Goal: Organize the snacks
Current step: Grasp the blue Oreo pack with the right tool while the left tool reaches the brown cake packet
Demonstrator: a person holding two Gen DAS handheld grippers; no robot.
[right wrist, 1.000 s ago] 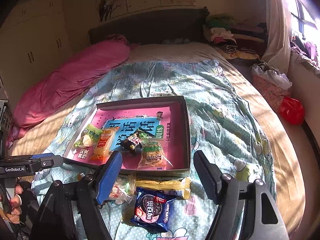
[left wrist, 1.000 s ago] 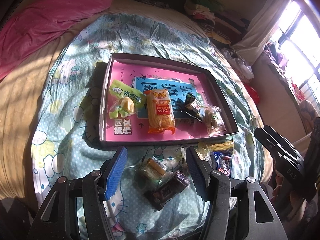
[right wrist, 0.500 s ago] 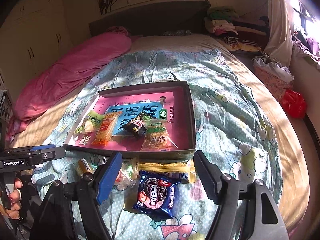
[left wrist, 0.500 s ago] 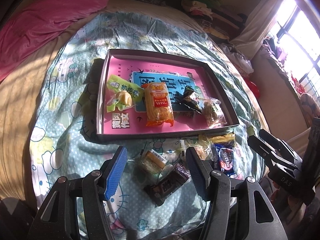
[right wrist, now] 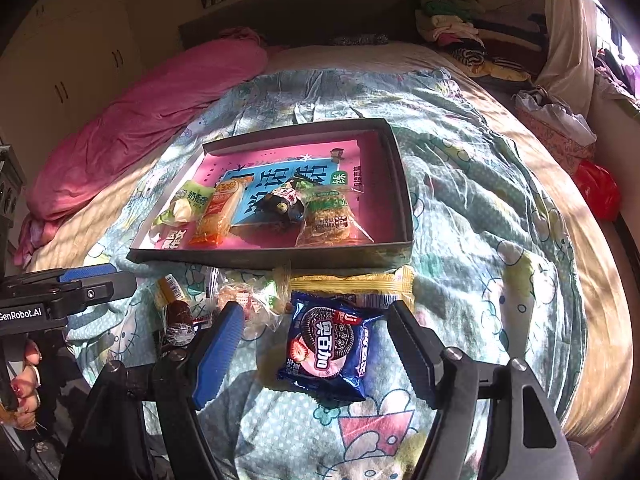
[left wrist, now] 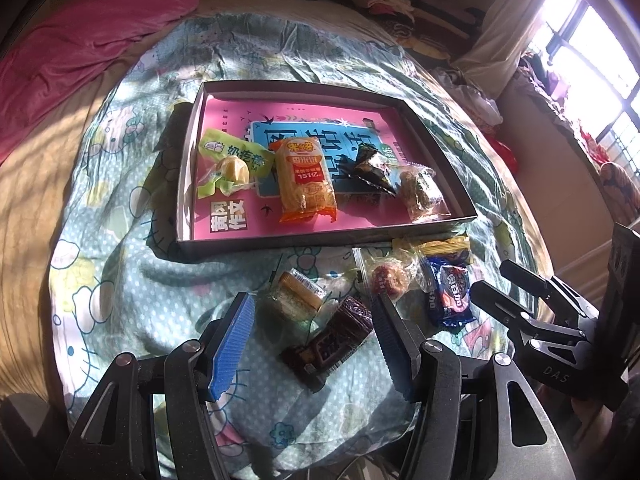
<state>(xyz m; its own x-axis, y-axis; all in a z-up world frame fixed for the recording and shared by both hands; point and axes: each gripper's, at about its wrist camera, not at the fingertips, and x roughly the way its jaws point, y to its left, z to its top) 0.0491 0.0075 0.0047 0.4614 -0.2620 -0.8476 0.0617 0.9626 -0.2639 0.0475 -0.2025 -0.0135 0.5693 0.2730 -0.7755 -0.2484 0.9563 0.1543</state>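
Observation:
A shallow dark tray with a pink book in it lies on the bed and holds a green pack, an orange rice-cracker pack, a black pack and a clear cookie pack. In front of it lie loose snacks. My left gripper is open above a dark brown bar and a small cake pack. My right gripper is open above a blue Oreo pack, with a yellow pack just beyond.
The tray sits mid-bed on a Hello Kitty quilt. A pink duvet lies at the far left. Clothes pile at the headboard. A clear red-candy pack lies between the two grippers.
Both grippers have moved forward and lower toward the loose snacks in front of the tray. Jaws stayed open; no snack has moved.

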